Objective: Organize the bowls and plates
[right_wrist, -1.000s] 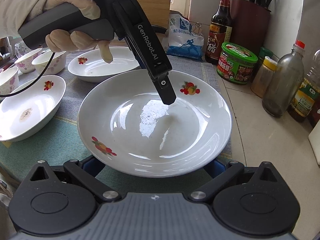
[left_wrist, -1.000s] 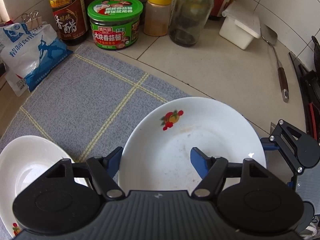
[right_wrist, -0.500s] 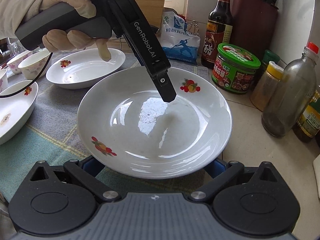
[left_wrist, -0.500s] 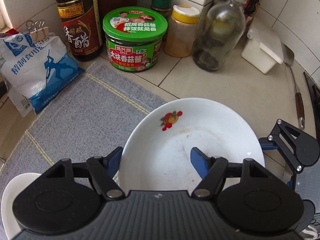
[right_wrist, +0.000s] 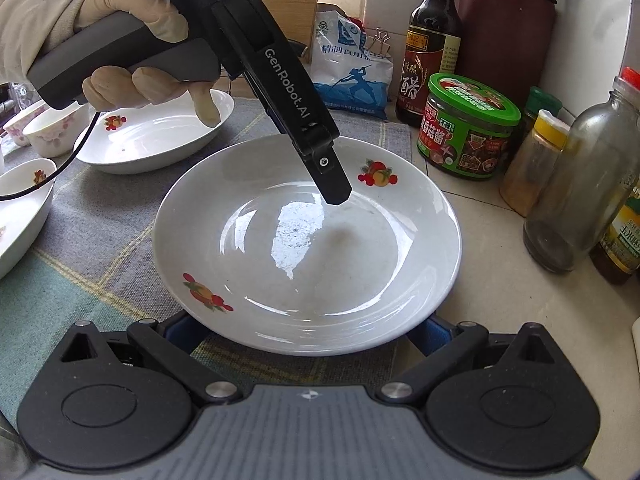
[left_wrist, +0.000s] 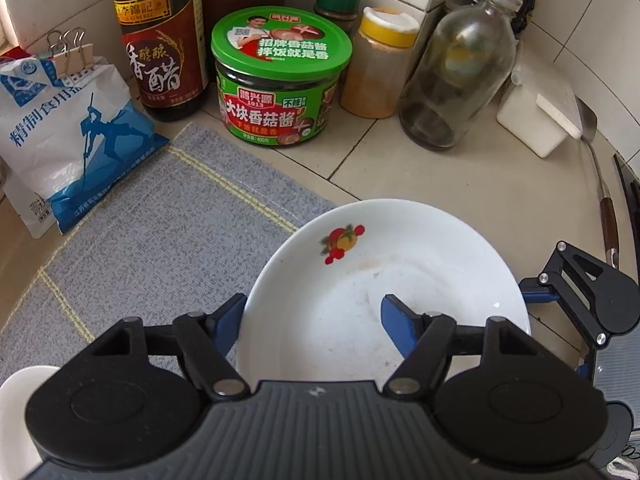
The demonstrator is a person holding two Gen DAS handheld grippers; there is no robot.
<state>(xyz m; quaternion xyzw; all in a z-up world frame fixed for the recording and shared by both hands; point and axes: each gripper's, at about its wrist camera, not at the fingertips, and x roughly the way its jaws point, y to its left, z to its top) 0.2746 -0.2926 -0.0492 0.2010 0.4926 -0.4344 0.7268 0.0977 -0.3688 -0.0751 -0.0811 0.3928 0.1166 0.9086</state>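
I hold a white fruit-print plate (right_wrist: 308, 248) between two tools above a tiled kitchen counter (left_wrist: 460, 176). Nearest, my left gripper (left_wrist: 312, 320) is clamped on the plate's rim, one blue finger outside and one inside the dish. My right gripper (right_wrist: 304, 330) sits at the plate's near edge with its blue fingers tucked under the rim; I cannot tell whether they press on it. The plate hangs over the corner of a grey checked mat (left_wrist: 160, 232), partly over bare tile. In the right wrist view, my gloved left hand (right_wrist: 144, 40) grips the other tool's handle. Behind it, more fruit-print plates (right_wrist: 156, 136) and small floral bowls (right_wrist: 48, 132) rest on the mat. Farthest back stand a salt bag (left_wrist: 60, 136), a vinegar bottle (left_wrist: 160, 40), a green-lidded sauce jar (left_wrist: 280, 76) and a glass bottle (left_wrist: 460, 72).
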